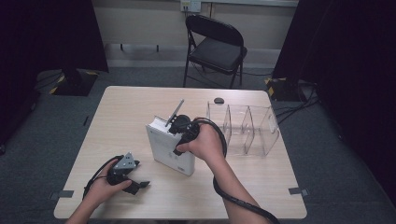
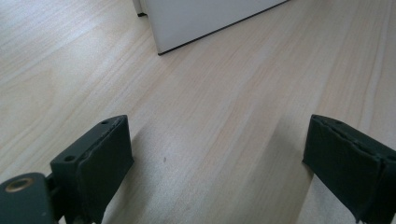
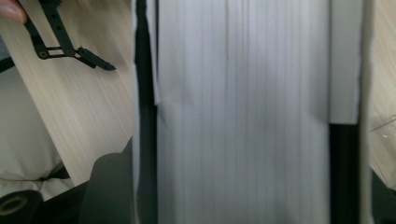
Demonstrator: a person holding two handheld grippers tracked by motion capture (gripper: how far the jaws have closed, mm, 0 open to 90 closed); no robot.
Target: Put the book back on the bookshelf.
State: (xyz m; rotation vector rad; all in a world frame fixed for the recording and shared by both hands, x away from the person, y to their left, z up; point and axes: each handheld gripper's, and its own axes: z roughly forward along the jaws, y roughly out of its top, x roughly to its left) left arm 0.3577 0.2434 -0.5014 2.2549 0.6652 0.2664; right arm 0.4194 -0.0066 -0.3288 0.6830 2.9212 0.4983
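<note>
Item: thick white book (image 1: 170, 150), standing upright on its lower edge near the middle of the pale wooden tabletop (image 1: 126, 107), page block facing up.
Right tool (image 1: 180, 125): you hold it over the book's top edge, its jaws straddling the page block; in the right gripper view one dark jaw lies along each side of the white pages (image 3: 243, 116). You cannot tell from the blurred frame whether the pads press on the book.
Left tool (image 1: 135, 183): resting low on the tabletop near your edge, jaws wide apart with bare wood between them; the book's lower corner (image 2: 161, 46) lies ahead of it, well apart.
Destination, judged: clear plastic divided rack (image 1: 243, 127), standing just right of the book, its slots empty.
Step in hand, judged: taking or adjusting the hold on the book's top edge.
Next move calls for: a firm clamp across the whole thickness, then a lift and a straight carry into one slot, keeping the covers shut.
</note>
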